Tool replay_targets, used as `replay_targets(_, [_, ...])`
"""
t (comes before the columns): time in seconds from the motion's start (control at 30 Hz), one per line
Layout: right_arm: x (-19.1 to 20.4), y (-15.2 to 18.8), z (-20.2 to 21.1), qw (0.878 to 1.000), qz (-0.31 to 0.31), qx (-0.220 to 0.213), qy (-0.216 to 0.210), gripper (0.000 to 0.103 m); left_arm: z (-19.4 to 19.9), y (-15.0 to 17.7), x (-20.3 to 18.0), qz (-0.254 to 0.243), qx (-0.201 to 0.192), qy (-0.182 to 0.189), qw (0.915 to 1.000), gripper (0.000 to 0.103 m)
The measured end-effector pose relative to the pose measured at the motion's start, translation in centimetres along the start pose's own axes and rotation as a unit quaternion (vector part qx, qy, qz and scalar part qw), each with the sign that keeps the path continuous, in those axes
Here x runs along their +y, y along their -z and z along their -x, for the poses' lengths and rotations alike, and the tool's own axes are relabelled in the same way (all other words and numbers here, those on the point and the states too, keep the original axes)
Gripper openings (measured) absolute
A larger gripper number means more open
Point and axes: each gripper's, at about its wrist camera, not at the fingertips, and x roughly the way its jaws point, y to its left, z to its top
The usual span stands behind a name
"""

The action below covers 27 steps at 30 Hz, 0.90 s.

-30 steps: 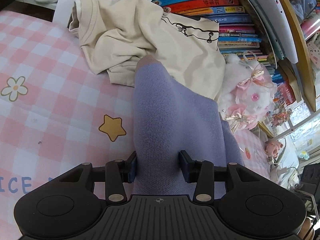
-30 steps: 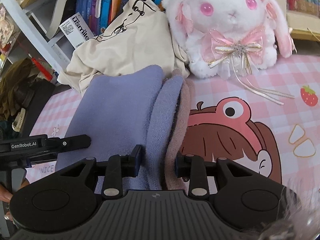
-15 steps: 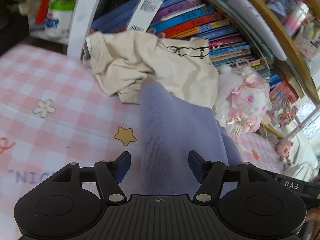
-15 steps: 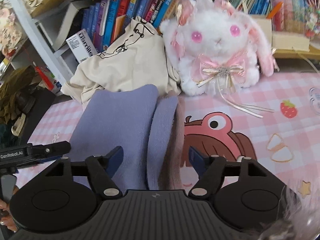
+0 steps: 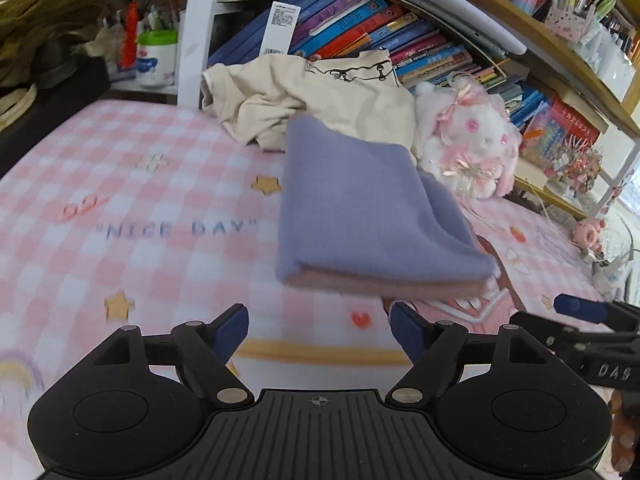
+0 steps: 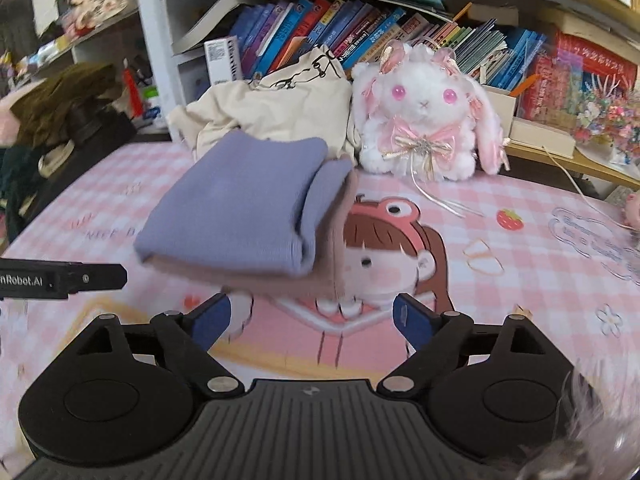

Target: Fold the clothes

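Observation:
A folded lavender garment (image 5: 360, 208) with a dusty-pink underlayer lies flat on the pink checked mat (image 5: 140, 200); it also shows in the right wrist view (image 6: 240, 204). A crumpled cream T-shirt (image 5: 320, 100) lies behind it against the books, seen too in the right wrist view (image 6: 280, 108). My left gripper (image 5: 319, 330) is open and empty, pulled back short of the garment's near edge. My right gripper (image 6: 310, 320) is open and empty, also just short of that edge. Each gripper's tip shows in the other's view.
A white plush rabbit (image 6: 424, 120) sits right of the clothes. Rows of books (image 6: 360, 36) on shelves line the back. A white shelf post (image 5: 196, 28) stands at the back left, with dark clothing (image 6: 68, 104) beyond the mat's left edge.
Both grippers opened, let go of the lavender garment and drew back from it. The garment now lies folded on the mat.

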Motion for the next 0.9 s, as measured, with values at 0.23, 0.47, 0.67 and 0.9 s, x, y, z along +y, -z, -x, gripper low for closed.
replay_targets(0.23, [0.0,3.4,2.9,0.996,-0.063,0.012,0.058,0.094,1.8,3.6,-2.7,-0.015,-0.016,-0.070,0.9973,0.085])
replay_targets(0.47, [0.2,4.0,4.2,0.997,-0.032,-0.008,0.063,0.097,3.2,4.0,-3.5,-0.026,-0.032,-0.069,0.9967,0.085])
replay_targets(0.67, [0.2,4.0,4.6,0.998,-0.016,-0.013,0.059,0.101,4.2,4.2,-4.6,-0.041,-0.048,-0.072,0.9954,0.093])
replay_targets(0.9, [0.3,4.1,4.7,0.998,-0.014,-0.008,0.053,0.103,4.7,4.3,-5.6,-0.061,-0.054,-0.070,0.9942,0.101])
